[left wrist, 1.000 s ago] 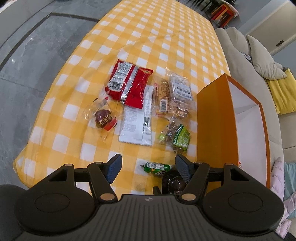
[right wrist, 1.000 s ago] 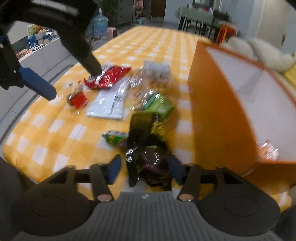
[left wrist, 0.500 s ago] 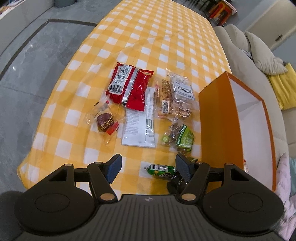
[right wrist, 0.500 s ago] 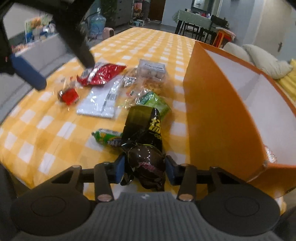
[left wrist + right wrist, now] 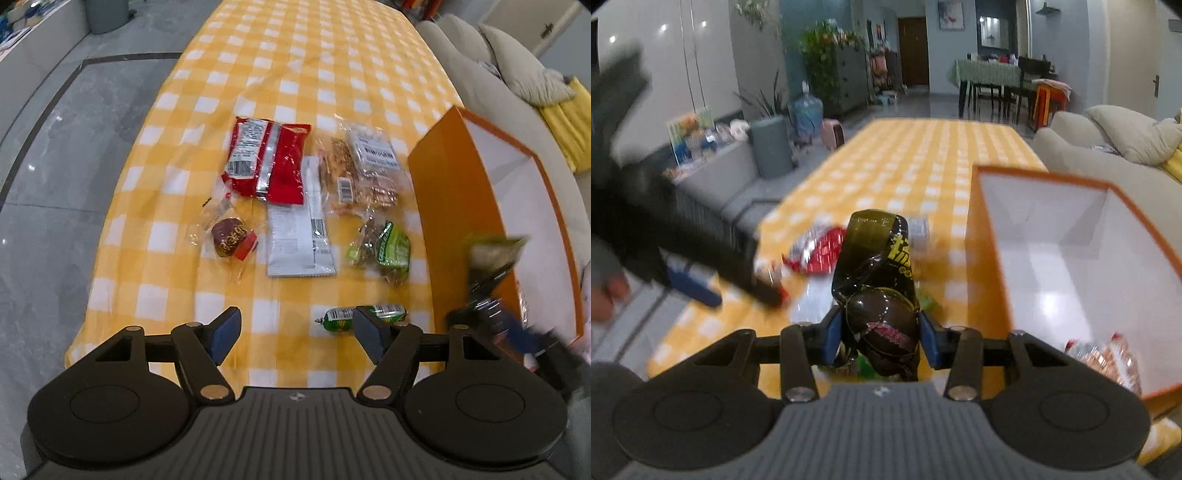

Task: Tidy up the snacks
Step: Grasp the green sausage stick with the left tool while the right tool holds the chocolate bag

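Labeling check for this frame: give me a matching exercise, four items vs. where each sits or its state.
Items:
1. dark snack packet
2. green sausage stick
3. red snack bag
4. orange box

States:
A. open-topped, standing at the table's right side
B. lying on the cloth nearest the left hand-held gripper
C. clamped in the right hand-held gripper, off the table
D. flat on the cloth, barcode side up, far left of the pile

Pairs: 1-C, 2-B, 3-D, 4-A
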Available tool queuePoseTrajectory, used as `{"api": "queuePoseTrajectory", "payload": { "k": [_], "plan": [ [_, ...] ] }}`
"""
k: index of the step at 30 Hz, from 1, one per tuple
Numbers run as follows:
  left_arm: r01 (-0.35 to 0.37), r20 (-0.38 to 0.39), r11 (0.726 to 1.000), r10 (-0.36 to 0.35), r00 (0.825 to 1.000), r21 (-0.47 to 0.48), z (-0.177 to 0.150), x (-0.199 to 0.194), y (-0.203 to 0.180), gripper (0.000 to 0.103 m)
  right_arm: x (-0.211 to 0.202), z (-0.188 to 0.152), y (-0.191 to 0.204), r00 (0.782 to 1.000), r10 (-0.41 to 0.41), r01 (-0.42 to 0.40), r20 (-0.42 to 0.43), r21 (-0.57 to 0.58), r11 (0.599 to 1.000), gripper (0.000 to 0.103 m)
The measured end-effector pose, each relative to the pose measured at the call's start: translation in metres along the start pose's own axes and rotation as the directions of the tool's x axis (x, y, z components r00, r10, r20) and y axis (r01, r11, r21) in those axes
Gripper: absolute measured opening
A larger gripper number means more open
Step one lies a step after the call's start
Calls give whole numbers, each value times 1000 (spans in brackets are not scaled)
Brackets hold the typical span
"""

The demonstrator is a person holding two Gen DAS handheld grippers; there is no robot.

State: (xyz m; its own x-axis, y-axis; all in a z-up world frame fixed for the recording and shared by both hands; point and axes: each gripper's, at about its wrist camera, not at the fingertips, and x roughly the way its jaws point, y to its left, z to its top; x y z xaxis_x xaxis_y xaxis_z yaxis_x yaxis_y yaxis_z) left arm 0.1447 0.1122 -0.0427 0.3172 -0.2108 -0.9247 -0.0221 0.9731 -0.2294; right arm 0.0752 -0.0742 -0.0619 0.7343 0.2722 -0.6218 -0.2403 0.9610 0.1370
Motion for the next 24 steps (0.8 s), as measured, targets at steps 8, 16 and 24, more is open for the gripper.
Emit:
{"api": "queuePoseTrajectory", "payload": {
  "k": [8,16,24],
  "plan": [
    [119,-7,941,-124,992,316,-22,19,-53,83,-27,29,-45,995,84,-89,54,105,990,43],
    [88,-24,909,-86,996,407,-32,57,-81,82,-38,32,-67,989,102,-116,103,139,983,43],
    [-7,67,888,-27,997,460,-38,74,-92,81,-35,31,-71,989,112,-126,93,157,980,43]
  ]
}}
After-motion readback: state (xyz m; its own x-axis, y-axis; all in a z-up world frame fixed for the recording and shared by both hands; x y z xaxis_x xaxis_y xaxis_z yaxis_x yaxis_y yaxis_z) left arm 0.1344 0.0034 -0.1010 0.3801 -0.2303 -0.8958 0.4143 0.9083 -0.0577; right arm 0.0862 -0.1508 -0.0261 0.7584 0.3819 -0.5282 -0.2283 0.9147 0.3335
